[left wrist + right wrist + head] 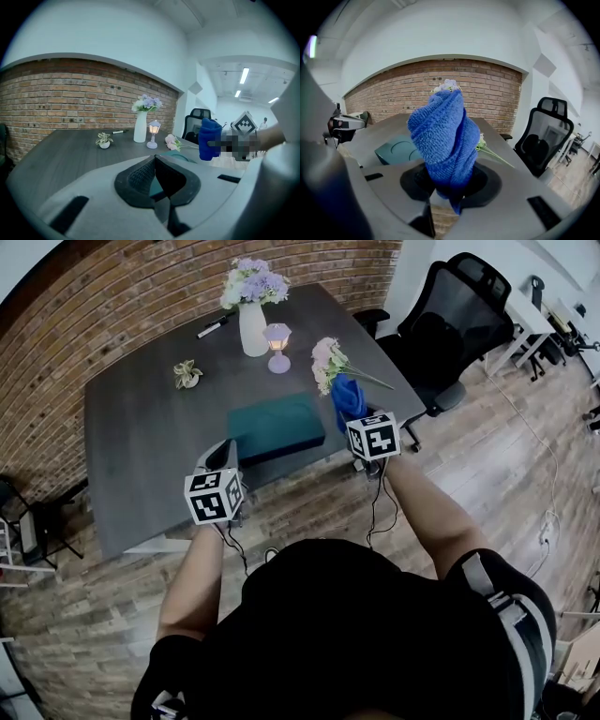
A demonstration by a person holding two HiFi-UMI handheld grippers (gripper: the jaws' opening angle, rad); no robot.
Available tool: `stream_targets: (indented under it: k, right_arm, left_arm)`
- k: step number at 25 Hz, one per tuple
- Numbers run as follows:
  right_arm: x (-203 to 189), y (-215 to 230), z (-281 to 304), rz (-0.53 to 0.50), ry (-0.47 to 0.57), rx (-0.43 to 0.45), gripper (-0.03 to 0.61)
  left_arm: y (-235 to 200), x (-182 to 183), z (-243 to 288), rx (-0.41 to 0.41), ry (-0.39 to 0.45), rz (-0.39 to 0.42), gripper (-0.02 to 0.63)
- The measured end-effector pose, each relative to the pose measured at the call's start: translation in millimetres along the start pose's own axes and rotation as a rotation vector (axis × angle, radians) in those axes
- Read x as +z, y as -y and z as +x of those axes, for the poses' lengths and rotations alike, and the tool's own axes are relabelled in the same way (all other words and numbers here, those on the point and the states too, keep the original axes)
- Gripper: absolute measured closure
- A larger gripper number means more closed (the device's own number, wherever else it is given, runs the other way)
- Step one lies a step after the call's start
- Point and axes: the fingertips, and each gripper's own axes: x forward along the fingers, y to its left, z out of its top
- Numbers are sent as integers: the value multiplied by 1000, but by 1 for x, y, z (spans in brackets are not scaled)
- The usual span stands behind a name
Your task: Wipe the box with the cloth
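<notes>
A flat dark teal box (276,425) lies near the front edge of the dark table (141,427); its lid also shows in the right gripper view (396,149). My right gripper (361,432) hangs just right of the box, shut on a bunched blue cloth (348,400) that stands up between its jaws (446,136). The same blue cloth (209,138) is seen at the right of the left gripper view. My left gripper (221,460) is at the table's front edge, left of the box, jaws shut with nothing in them (154,176).
A white vase of purple flowers (252,306), a small lantern lamp (277,346), a pink flower sprig (330,362), a tiny potted plant (187,375) and a marker pen (213,328) lie behind the box. A black office chair (450,320) stands to the right.
</notes>
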Motion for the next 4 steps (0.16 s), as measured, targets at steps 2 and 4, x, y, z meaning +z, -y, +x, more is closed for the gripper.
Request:
stream_targets:
  k: [2, 4]
  right_arm:
    - [-3, 5, -2, 11, 1, -7, 468]
    - [-6, 10, -5, 21, 1, -16, 466]
  left_arm:
    - [3, -1, 1, -4, -2, 7, 604]
    - [5, -2, 2, -8, -4, 8, 604]
